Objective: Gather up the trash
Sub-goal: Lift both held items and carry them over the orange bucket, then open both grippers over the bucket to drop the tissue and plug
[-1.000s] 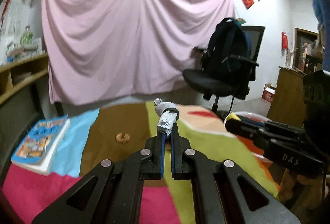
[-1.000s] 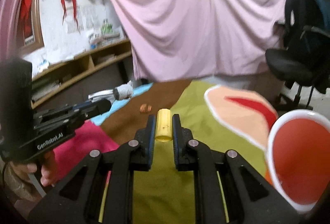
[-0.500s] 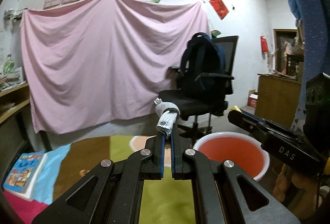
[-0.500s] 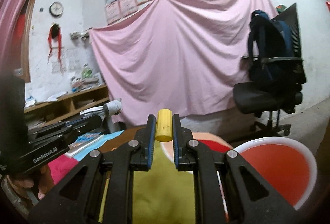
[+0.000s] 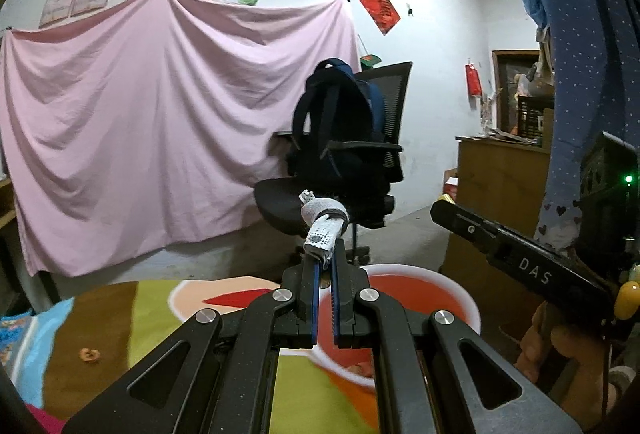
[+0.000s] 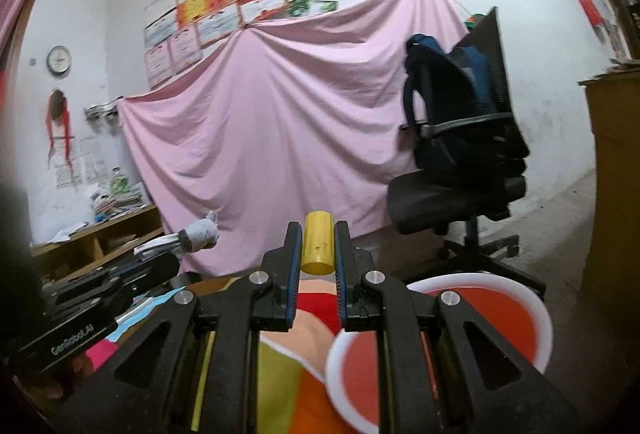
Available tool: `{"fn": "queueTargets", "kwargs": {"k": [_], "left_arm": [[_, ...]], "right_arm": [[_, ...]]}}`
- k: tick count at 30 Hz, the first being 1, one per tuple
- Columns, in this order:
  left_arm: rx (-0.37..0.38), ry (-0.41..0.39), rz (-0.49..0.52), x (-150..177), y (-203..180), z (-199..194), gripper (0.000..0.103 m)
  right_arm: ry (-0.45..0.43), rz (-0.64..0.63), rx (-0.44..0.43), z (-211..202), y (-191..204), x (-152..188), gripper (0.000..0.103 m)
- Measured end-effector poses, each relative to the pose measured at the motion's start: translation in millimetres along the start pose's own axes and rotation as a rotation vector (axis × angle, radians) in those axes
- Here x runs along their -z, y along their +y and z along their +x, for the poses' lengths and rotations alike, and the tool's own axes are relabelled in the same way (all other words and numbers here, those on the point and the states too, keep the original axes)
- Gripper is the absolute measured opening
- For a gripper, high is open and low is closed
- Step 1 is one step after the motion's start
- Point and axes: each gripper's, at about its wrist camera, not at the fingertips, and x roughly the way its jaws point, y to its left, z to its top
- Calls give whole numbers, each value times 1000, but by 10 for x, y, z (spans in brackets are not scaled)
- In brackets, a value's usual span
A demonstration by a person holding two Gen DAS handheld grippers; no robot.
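My left gripper is shut on a grey-white rolled rag and holds it in the air above the near rim of a red basin with a white rim. My right gripper is shut on a short yellow cylinder, raised just left of the same basin. The left gripper with the rag shows at the left of the right wrist view. The right gripper's body shows at the right of the left wrist view.
A small orange scrap lies on the colourful cloth at the left. A black office chair with a dark backpack stands behind the basin. A pink sheet hangs on the wall. A wooden cabinet is at the right.
Both grippers have risen and swung right, from over the cloth toward the red basin, each still holding its item. The book and most of the cloth have left the view.
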Motion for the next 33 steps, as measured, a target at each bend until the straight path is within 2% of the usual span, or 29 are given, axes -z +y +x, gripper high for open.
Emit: {"fn": "queueTargets", "kwargs": {"k": [6, 14, 26, 33], "left_arm": [[39, 41, -35, 15, -157, 248, 3], [68, 156, -54, 70, -284, 583, 3], [77, 257, -76, 167, -289, 799, 3], [79, 279, -83, 200, -298, 835, 3]], "right_arm": [[32, 45, 55, -28, -324, 5, 44], [120, 81, 113, 50, -507, 103, 44], [200, 112, 110, 185, -578, 200, 44], [232, 130, 117, 235, -610, 233, 45]]}}
